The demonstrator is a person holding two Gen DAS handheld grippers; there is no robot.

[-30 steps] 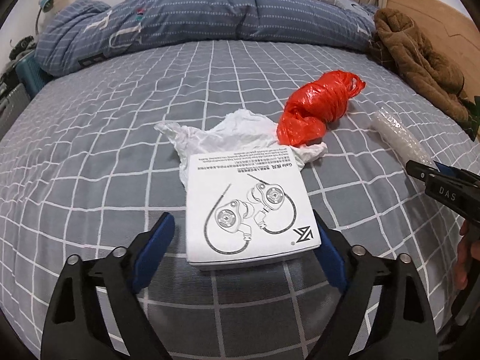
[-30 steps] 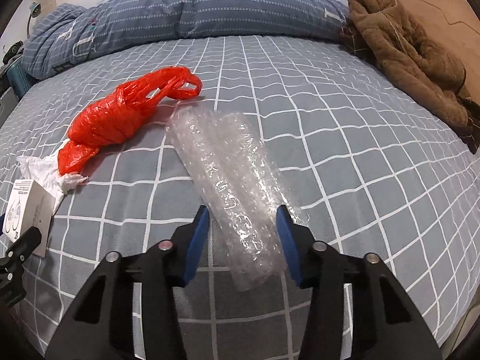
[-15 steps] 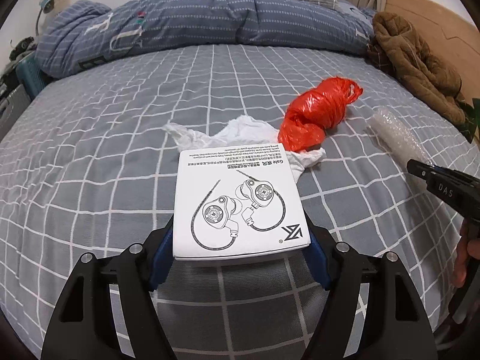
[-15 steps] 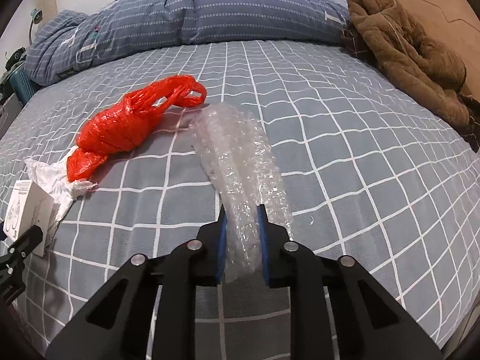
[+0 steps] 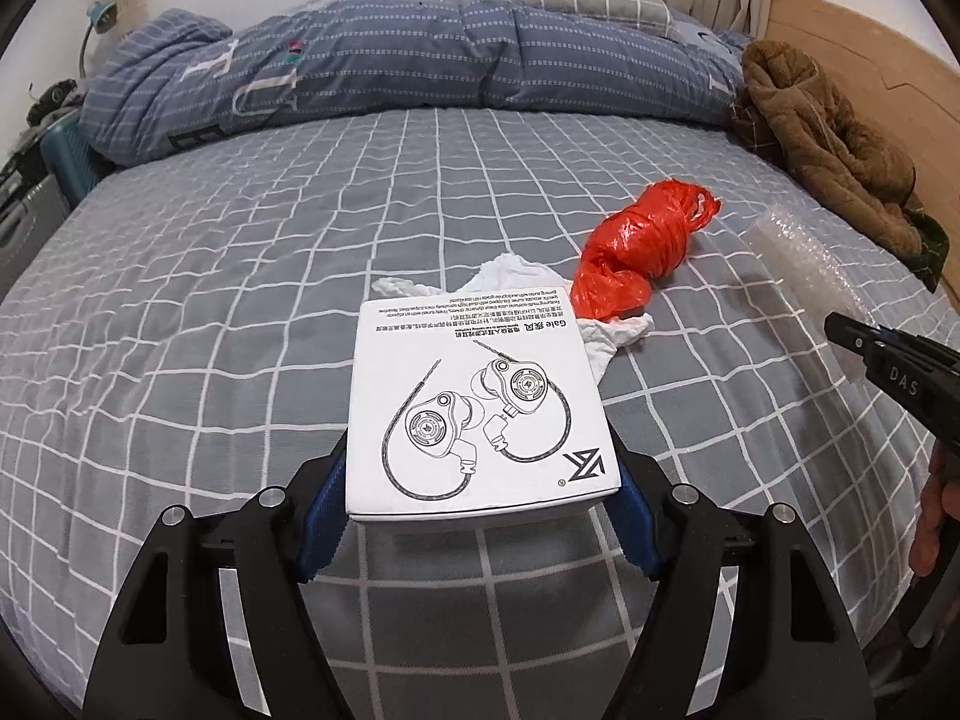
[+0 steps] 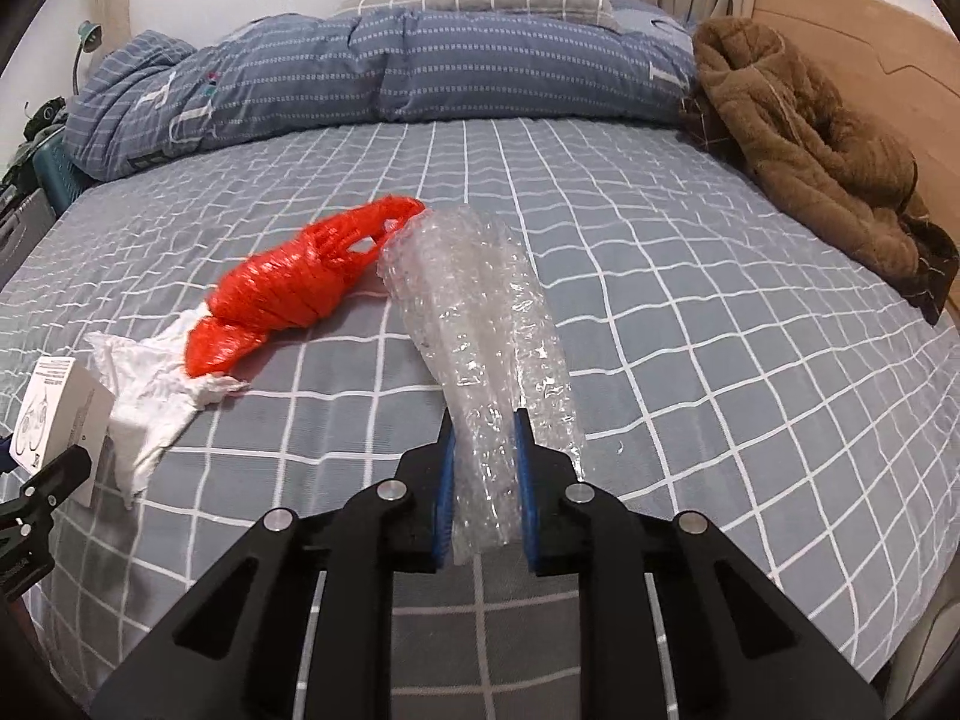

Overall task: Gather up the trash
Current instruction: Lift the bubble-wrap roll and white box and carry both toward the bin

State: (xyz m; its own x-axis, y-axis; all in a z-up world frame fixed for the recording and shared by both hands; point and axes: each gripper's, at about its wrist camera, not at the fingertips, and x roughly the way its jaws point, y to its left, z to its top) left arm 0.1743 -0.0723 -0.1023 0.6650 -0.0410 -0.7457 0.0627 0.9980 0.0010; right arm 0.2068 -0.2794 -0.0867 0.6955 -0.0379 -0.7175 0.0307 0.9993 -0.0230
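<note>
The left claw (image 5: 480, 480) is clenched on the near edge of a white earphone box (image 5: 477, 402), its blue pads against both side edges — just beyond the box lie a crumpled white tissue (image 5: 606, 336) and, touching it, a knotted red plastic bag (image 5: 636, 252) on the grey checked bed (image 5: 240, 300). The right claw (image 6: 485, 468) is grasping the near end of a bubble wrap roll (image 6: 480, 324), which stretches forward from its tips — the red bag lies just to its left.

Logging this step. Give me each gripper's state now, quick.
Left gripper: shut on the white earphone box.
Right gripper: shut on the bubble wrap.
</note>
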